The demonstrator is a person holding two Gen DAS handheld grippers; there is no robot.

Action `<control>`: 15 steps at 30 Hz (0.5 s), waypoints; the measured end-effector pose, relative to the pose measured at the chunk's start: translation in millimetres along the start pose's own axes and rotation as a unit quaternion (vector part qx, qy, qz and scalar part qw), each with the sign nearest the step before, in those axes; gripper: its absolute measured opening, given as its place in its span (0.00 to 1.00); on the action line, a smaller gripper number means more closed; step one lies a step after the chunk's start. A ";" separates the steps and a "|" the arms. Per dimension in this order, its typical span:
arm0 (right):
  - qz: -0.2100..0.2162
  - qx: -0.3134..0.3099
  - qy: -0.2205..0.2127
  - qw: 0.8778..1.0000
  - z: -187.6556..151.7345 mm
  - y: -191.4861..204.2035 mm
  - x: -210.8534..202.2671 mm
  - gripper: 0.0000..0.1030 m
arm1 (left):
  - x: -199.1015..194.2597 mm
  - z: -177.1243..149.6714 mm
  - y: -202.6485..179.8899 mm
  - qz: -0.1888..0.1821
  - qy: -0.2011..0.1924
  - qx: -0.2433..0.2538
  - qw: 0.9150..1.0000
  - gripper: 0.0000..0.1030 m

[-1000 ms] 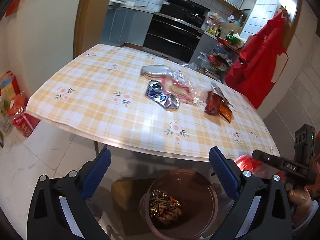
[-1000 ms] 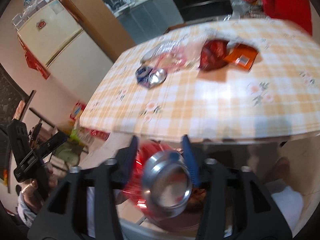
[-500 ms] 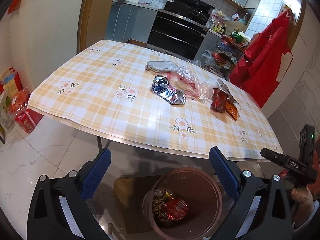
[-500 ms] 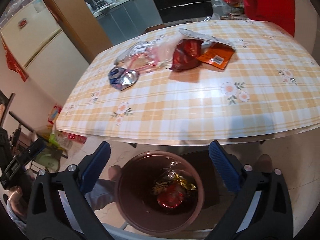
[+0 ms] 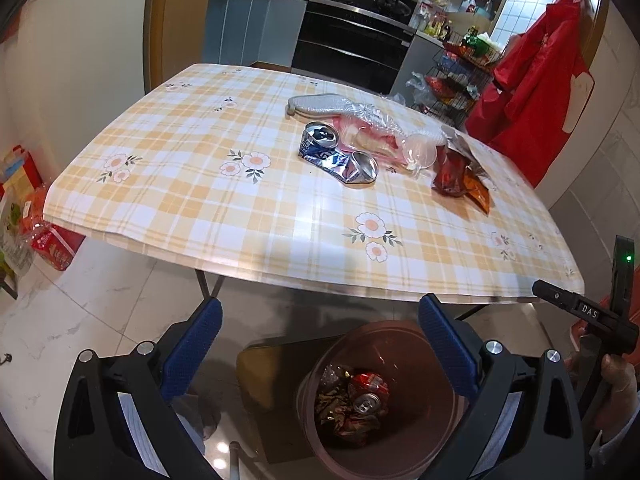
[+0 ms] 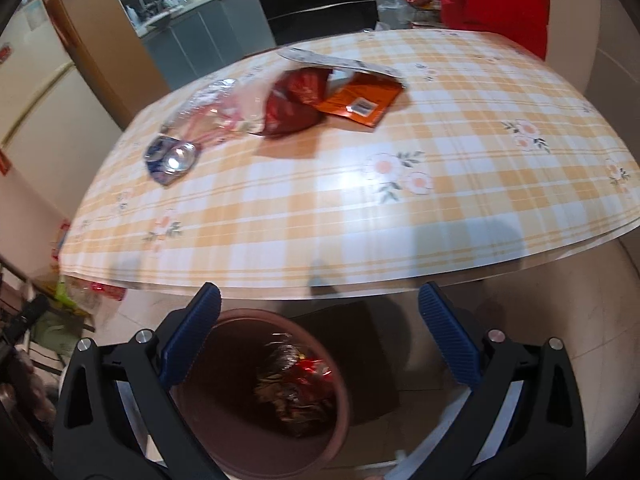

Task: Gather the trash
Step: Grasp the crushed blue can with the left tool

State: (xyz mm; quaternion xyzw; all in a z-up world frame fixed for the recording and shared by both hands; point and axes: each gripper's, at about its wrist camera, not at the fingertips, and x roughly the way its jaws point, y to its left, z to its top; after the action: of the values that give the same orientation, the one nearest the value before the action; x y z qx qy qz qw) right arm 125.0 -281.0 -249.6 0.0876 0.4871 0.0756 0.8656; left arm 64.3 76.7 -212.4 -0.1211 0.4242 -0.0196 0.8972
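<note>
A brown trash bin point(image 5: 404, 344) stands on the floor below the table's near edge; it also shows in the right wrist view point(image 6: 336, 412). In it lie a crushed red can point(image 5: 368, 390) and crumpled wrappers point(image 6: 292, 384). On the checked table point(image 5: 200, 184) lie a crushed blue can point(image 5: 338, 156), clear plastic wrap point(image 5: 372, 128), a red snack bag point(image 5: 450, 174) and an orange packet point(image 6: 360, 100). My left gripper point(image 5: 318, 346) is open and empty above the bin. My right gripper point(image 6: 318, 334) is open and empty above the bin.
A grey flat item point(image 5: 316, 104) lies at the table's far side. A red garment point(image 5: 532, 80) hangs at the right. Bags and boxes point(image 5: 40, 224) sit on the floor at the left. An oven point(image 5: 352, 40) and a wire rack point(image 5: 456, 76) stand behind the table.
My right gripper opened and let go of the red can, which now lies in the bin. Both grippers have risen and tilted toward the table.
</note>
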 end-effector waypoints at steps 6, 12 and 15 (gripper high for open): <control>0.007 0.013 -0.001 1.000 3.2 -17.7 11.0 0.95 | 19.0 18.1 -3.1 0.009 0.003 0.022 1.000 0.93; 0.005 0.026 -0.007 1.000 10.8 -28.2 21.1 0.95 | 46.7 56.5 -3.7 -0.003 -0.001 0.028 1.000 0.93; 0.026 0.029 0.003 0.999 16.8 -32.1 28.4 0.95 | 72.1 84.2 -3.5 0.003 -0.004 0.046 0.999 0.93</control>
State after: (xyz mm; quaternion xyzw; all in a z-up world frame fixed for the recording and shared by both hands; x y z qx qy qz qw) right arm 155.4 -307.4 -271.8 0.1252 0.4893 0.0845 0.8589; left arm 175.1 80.3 -214.6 -0.0786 0.4193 -0.0361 0.9037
